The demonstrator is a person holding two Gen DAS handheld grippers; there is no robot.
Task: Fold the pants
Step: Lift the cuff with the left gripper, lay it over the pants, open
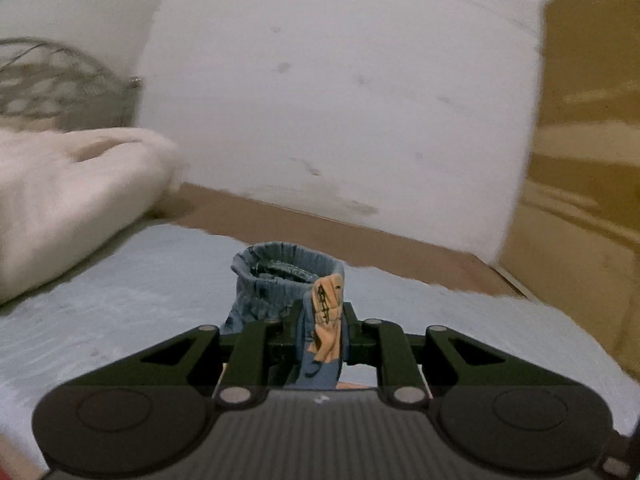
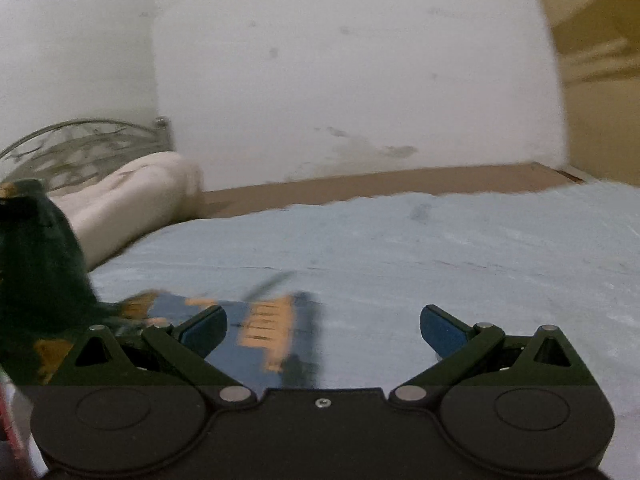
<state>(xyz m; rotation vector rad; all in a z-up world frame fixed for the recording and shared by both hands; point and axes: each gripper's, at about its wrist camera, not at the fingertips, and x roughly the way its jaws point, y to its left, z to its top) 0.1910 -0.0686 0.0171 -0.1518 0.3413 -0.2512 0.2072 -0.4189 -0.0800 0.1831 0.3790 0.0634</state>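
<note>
The black left gripper (image 1: 320,332) pinches a bunched fold of blue denim pants with orange patches (image 1: 286,280), lifted above a pale blue bedsheet (image 1: 120,300). The black right gripper (image 2: 323,328), jaws spread wide and empty, hovers over another part of the pants (image 2: 264,332), lying blurred on the sheet beside a cream pillow (image 2: 136,196).

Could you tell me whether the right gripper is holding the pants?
No, the right gripper has its jaws wide apart with nothing between them; the pants lie left.
</note>
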